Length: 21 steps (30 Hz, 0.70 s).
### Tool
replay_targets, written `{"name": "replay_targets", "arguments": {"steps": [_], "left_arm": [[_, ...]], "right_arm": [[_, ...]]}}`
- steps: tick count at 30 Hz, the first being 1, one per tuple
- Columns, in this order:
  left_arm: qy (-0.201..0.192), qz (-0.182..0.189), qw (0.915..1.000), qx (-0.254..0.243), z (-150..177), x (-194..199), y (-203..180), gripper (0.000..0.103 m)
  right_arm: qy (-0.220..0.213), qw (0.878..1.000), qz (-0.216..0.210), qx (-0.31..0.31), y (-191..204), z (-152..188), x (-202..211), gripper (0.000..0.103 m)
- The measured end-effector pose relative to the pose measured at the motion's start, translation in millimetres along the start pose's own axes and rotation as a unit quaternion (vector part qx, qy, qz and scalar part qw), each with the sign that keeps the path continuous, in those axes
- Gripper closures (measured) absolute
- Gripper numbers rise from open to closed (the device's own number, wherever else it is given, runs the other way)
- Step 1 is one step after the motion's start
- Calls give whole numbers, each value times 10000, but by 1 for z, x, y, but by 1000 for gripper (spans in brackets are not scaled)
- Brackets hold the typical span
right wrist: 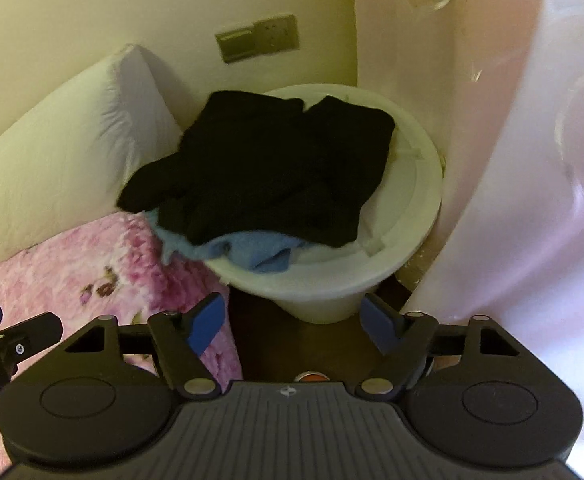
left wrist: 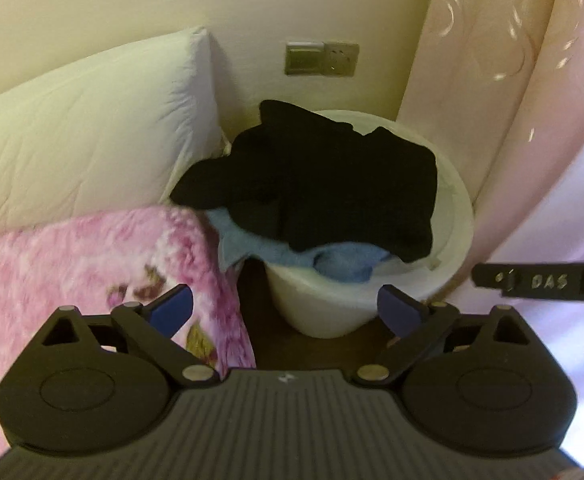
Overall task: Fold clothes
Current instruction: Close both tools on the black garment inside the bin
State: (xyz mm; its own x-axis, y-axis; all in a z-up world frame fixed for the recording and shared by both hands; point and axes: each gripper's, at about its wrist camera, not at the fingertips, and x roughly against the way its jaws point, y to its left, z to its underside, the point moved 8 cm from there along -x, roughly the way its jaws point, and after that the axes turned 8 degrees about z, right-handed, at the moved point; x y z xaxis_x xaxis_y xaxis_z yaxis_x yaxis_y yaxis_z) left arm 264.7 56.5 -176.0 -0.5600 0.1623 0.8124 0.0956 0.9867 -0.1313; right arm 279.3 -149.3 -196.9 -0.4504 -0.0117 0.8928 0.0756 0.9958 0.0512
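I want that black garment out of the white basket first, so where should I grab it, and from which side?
Grip the black garment at the flap hanging over the basket rim on the bed side. Coming from above and in front looks best: that edge sticks out freely, above the blue cloth, so open jaws can pinch it alone.

A basket stands at twelve o'clock, against the wall. Clothes lie heaped in it, one garment on top, another under it spilling over the rim at nine o'clock. A pillow leans at ten o'clock, touching the basket. A blanket lies before the pillow. A curtain hangs at two o'clock. A socket sits on the wall above.
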Motion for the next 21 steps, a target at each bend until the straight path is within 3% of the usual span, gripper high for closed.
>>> {"name": "replay_targets", "arguments": {"steps": [6,11,21], "left_arm": [[443,154,9988,-159,-32,-86,-8,21],[763,350,9950,-546,-45,-148,-20,39],[1112,630,9838,-1261,-49,-226,-46,39]], "right_arm": [[194,9996,-85,-181,-24,-44,-59,26],[398,9983,-226,-347,-33,-63,-102,29],[839,9896,-353,-1112,-54,-80,-156,36]]}}
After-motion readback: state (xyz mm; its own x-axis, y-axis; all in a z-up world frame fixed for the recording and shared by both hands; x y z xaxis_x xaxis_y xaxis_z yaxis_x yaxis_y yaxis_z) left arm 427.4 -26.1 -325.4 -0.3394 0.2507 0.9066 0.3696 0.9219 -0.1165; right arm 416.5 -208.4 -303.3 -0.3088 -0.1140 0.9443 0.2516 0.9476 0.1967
